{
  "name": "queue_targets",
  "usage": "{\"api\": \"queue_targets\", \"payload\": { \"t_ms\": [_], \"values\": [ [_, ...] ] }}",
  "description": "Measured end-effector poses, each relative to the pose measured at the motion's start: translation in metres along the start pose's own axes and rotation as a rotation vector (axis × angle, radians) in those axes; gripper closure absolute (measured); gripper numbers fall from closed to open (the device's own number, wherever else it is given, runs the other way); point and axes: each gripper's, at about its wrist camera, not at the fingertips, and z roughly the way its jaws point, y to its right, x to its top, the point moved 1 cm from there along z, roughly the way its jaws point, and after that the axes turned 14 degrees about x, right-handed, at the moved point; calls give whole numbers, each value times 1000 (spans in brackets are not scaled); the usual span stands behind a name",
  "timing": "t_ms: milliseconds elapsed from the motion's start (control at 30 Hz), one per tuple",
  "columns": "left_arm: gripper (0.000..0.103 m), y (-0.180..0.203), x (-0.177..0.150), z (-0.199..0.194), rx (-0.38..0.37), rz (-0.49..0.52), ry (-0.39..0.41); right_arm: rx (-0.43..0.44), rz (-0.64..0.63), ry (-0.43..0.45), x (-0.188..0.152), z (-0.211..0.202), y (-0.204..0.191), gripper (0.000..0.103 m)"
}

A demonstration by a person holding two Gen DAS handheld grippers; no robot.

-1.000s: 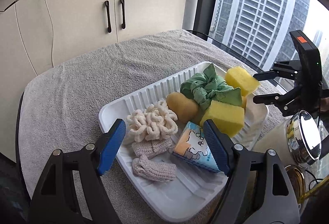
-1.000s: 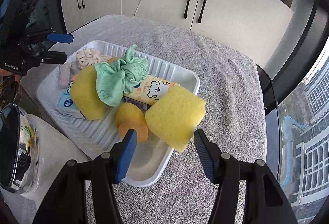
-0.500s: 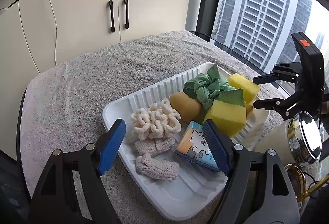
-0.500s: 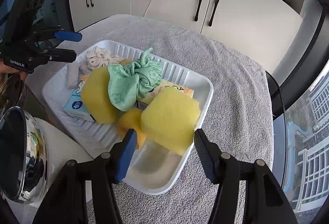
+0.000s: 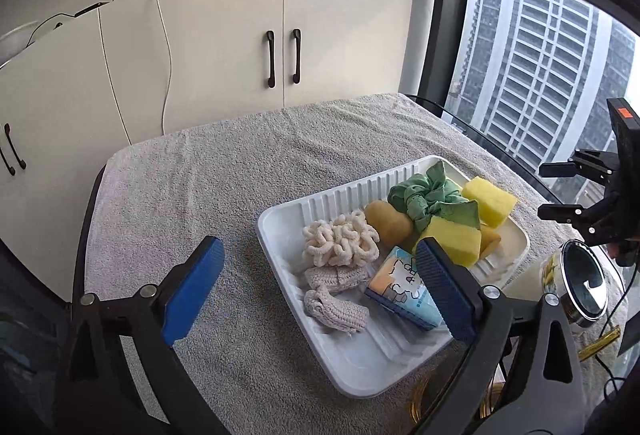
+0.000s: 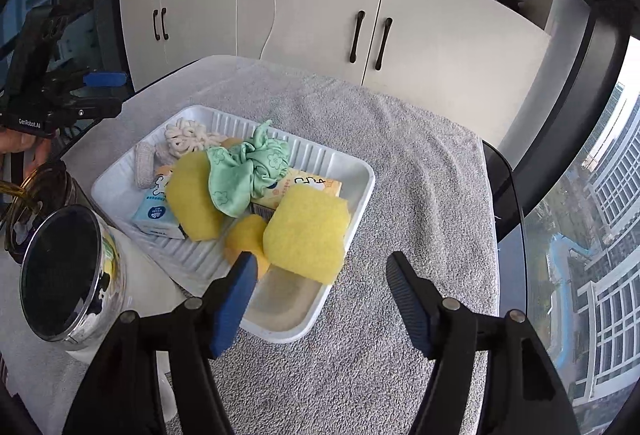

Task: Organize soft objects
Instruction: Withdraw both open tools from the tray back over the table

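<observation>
A white ribbed tray (image 5: 352, 363) (image 6: 360, 171) on the grey towel holds soft things: a cream scrunchie (image 5: 340, 243), knitted beige pieces (image 5: 334, 309), a tissue pack (image 5: 404, 289), a green cloth scrunchie (image 5: 428, 197) (image 6: 248, 171), yellow sponges (image 5: 490, 199) (image 6: 306, 231) and a tan round piece (image 5: 386, 223). My left gripper (image 5: 320, 287) is open and empty, back from the tray's near left edge. My right gripper (image 6: 320, 293) is open and empty, just short of the tray's near corner. Each gripper also shows in the other's view, the right one (image 5: 560, 191) and the left one (image 6: 102, 91).
A grey towel (image 5: 200, 171) covers the table. A glass jar with a metal lid (image 6: 68, 275) (image 5: 580, 275) stands beside the tray. White cabinets (image 5: 280, 47) stand behind the table, and a window is at the side.
Both grippers have pulled back and up from the tray, which now looks smaller and farther. The yellow sponge that was between my right fingers now lies in the tray.
</observation>
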Motion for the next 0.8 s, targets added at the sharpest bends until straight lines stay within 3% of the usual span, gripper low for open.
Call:
{"api": "queue_targets", "payload": {
  "t_ms": [200,500,800],
  "values": [
    [1,-14,-15,-47,96,-73,56,-6,44,85,-15,-41,-14,27],
    [0,-5,-68,-132,207,-201,149,38,127,182,-57,-82,-54,19],
    [0,48,-128,-169,272,-278,51,9,254,224,-103,-106,-94,5]
  ]
}}
